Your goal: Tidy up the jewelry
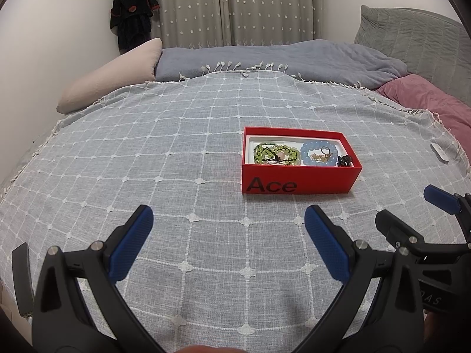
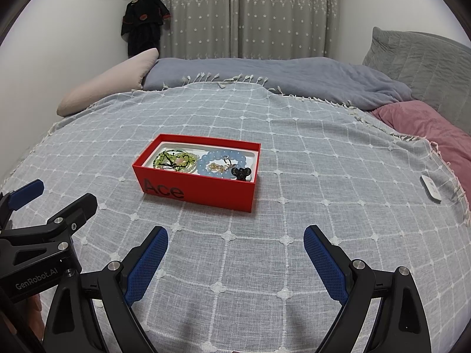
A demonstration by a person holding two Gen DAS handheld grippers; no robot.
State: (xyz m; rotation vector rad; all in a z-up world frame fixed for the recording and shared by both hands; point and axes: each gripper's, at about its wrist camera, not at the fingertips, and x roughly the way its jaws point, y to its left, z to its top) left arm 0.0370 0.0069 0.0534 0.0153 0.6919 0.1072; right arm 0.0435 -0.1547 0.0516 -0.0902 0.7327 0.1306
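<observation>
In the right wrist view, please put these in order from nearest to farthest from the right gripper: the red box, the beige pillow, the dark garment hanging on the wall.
From the right gripper, whose jaws stand open:
1. Red box, just ahead on the checked bedspread, slightly left.
2. Beige pillow, far left at the bed's far edge.
3. Dark garment, hanging on the wall beyond the pillow, beside the curtain.

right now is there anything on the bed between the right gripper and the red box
Nothing visible. Only bare checked blanket lies between the open right gripper and the red box. The left gripper sits off to the side, and the small white object lies far right.
</observation>
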